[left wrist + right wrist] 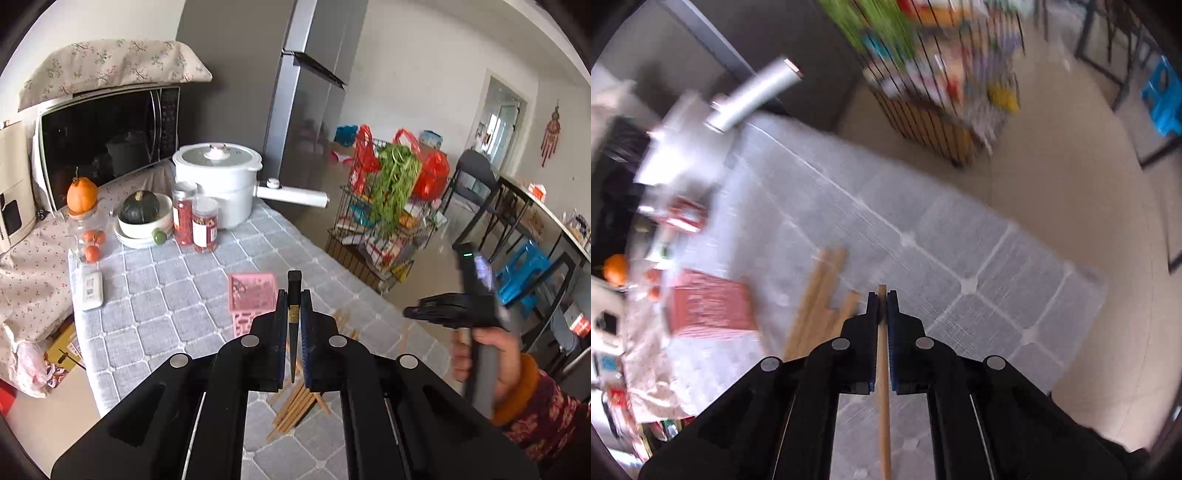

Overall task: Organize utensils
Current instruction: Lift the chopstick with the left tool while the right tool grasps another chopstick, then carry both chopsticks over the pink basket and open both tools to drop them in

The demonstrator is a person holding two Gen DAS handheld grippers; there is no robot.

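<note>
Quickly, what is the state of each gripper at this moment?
Left gripper: jaws closed on a black chopstick.
Right gripper: jaws closed on a wooden chopstick.

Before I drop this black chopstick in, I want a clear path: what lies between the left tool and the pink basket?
Nothing but bare quilted cloth in the left wrist view, between the left tool holding the black chopstick and the pink basket.
</note>
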